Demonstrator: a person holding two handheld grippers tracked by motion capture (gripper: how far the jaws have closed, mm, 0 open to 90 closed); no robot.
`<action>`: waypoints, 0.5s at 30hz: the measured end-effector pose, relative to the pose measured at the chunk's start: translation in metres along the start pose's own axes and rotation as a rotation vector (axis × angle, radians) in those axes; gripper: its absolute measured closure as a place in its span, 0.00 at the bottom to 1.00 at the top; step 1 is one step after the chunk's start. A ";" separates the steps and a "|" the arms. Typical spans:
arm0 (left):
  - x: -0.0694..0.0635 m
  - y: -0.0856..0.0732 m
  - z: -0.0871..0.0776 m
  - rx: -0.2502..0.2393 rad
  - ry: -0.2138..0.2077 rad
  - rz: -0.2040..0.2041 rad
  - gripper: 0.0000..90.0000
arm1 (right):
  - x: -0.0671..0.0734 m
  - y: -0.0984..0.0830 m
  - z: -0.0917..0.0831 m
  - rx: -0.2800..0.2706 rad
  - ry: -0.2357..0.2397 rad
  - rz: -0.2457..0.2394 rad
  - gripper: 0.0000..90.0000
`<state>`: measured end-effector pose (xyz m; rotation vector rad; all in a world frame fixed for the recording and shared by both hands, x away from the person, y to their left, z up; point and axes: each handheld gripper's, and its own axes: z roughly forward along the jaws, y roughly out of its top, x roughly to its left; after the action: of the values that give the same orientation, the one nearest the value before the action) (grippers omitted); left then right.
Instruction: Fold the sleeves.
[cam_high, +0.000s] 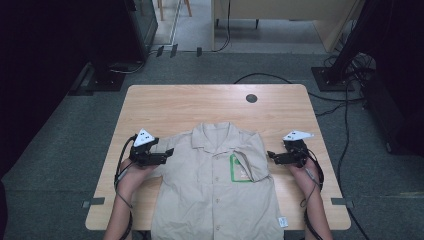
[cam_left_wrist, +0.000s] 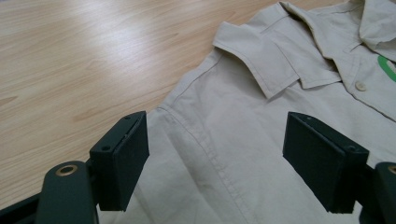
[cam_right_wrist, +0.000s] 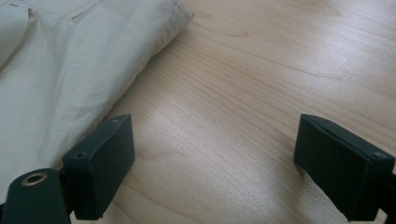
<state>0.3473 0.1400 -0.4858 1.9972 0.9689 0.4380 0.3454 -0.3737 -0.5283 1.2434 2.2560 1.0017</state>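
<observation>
Beige shirt (cam_high: 220, 190) flat on wooden surface (cam_high: 200, 102); left claw (cam_high: 167, 152) spread wide above its shoulder, right claw (cam_high: 271, 156) spread wide just beside its folded edge, gripping nothing

No readable text anywhere. Shirt (cam_high: 220, 185) has a green patch (cam_high: 239, 169) on the chest, too small and blurred in the high view to tell any lettering. Small white tag (cam_high: 282, 221) at the shirt's hem: marks on it can't be made out.
</observation>
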 end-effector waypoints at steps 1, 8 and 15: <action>0.001 0.000 0.000 -0.001 0.001 -0.003 0.25 | 0.000 0.000 0.000 0.000 0.000 -0.001 0.13; 0.009 -0.003 -0.001 0.000 0.012 -0.021 0.25 | 0.000 0.000 0.000 0.000 -0.001 0.001 0.13; 0.016 -0.007 -0.004 -0.003 0.036 -0.036 0.26 | 0.000 0.000 0.000 0.000 -0.001 0.002 0.13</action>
<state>0.3515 0.1566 -0.4895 1.9722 1.0242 0.4574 0.3454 -0.3735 -0.5283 1.2459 2.2543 1.0011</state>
